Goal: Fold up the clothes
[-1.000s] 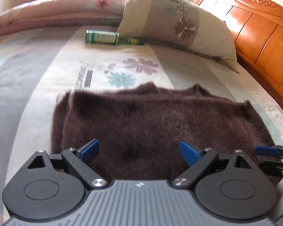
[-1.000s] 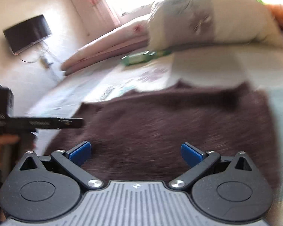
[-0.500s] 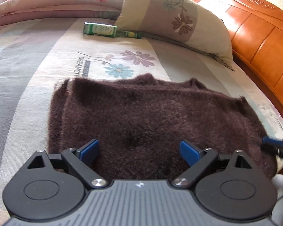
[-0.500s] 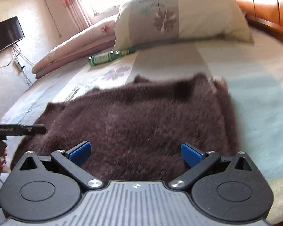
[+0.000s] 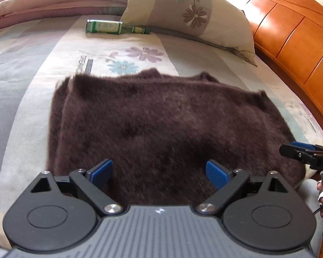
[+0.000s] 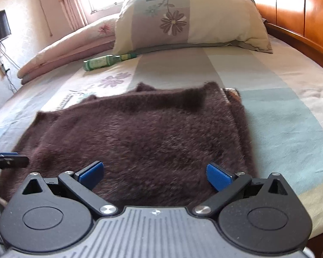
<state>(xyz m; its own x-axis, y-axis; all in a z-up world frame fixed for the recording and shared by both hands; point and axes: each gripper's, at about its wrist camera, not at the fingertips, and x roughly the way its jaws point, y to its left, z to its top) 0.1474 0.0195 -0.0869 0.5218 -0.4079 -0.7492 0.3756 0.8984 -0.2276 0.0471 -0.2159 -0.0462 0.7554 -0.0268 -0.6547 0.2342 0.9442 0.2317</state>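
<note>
The left gripper [image 5: 159, 173] is positioned at the near edge of the brown fuzzy garment [image 5: 161, 133]. Its blue pads [image 5: 101, 171] are spread wide apart and grip nothing; fabric shows in the gap between them.

The right gripper [image 6: 155, 175] is positioned at the same near edge, further toward the right side of the garment. Its blue pads [image 6: 218, 177] are likewise set wide apart, with nothing clamped between them.

The garment [image 6: 144, 142] lies flat on the bed sheet [image 5: 28, 81], folded into a rough rectangle that extends directly ahead of both grippers. Layered edges are visible along its left side in the left wrist view and along its right side in the right wrist view.

Ahead of the garment, a green bottle [image 5: 111, 26] lies on its side on the sheet, its neck just beside a floral pillow [image 5: 189, 15]. A folded quilt [image 6: 62, 51] lies beyond the bottle, to the left of the pillow. A wooden headboard [image 5: 290, 36] stands to the right of the grippers.
</note>
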